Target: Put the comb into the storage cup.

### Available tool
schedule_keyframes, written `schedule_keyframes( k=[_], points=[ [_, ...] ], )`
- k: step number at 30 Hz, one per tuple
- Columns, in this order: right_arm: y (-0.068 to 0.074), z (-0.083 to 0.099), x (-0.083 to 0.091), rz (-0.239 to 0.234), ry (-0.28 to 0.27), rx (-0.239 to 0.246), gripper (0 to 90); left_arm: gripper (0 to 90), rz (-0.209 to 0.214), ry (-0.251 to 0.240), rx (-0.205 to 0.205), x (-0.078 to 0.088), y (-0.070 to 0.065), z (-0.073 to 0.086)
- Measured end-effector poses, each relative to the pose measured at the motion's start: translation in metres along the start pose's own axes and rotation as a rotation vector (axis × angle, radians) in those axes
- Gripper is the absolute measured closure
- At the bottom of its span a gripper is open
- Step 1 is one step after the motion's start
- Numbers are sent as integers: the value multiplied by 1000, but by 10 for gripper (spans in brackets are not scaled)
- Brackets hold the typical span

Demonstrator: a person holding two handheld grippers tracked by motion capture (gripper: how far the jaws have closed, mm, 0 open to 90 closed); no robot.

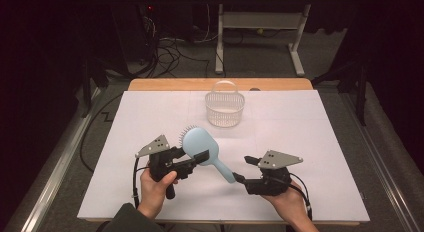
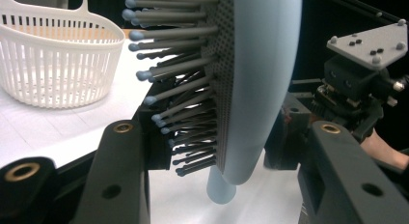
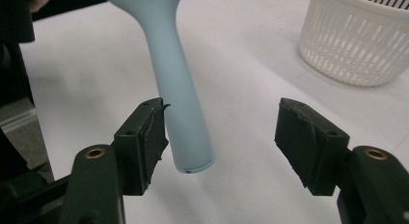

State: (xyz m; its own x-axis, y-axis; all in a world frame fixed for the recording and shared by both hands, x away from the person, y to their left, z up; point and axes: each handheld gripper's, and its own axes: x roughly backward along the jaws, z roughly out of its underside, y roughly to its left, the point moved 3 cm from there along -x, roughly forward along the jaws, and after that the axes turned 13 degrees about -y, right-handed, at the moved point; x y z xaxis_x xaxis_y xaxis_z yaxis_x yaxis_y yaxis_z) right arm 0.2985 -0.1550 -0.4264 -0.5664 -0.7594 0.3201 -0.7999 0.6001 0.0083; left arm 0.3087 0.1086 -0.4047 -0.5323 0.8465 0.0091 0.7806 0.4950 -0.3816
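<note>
Left gripper [image 1: 192, 159] clamps the blue hairbrush [image 1: 202, 147] by its head above the tabletop [image 1: 300, 122], handle angled toward the right gripper [image 3: 222, 142], whose jaws gape around the handle tip, likely a handover, with the white basket [image 1: 225, 109] waiting beyond.

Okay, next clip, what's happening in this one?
A person works two handheld grippers over a white table. The left gripper is shut on the head of a light blue hairbrush, holding it up. The right gripper is open around the end of the brush's handle, one jaw close beside it. A white basket sits behind.
</note>
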Motion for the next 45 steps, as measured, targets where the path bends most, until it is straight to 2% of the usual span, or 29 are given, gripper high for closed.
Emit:
schedule_keyframes(
  k=[7,12,18,22,27,31,35,38,41,45],
  points=[
    [-16,4,22,14,-30,-44,349,533,-5,-6,2,4,2,-3],
    [-30,15,43,44,-56,-78,334,533,-13,-6,-2,6,5,-5],
    [-42,26,64,82,-79,-93,319,533,-19,16,-14,3,7,-8],
    [-50,37,76,127,-90,-108,295,533,-27,16,-22,4,9,-13],
    [-55,50,86,165,-83,-116,286,532,-40,20,-31,6,12,-18],
    [-61,56,96,193,-109,-135,276,532,-35,16,-24,7,14,-22],
    [-64,64,107,259,-138,-122,282,531,-28,15,-24,6,17,-26],
    [-65,71,112,265,-144,-144,279,532,-31,17,-21,4,19,-29],
    [-65,76,114,274,-135,-128,280,531,-36,18,-11,2,22,-31],
    [-68,77,117,289,-159,-142,288,531,-47,28,-20,1,25,-35]
  ],
)
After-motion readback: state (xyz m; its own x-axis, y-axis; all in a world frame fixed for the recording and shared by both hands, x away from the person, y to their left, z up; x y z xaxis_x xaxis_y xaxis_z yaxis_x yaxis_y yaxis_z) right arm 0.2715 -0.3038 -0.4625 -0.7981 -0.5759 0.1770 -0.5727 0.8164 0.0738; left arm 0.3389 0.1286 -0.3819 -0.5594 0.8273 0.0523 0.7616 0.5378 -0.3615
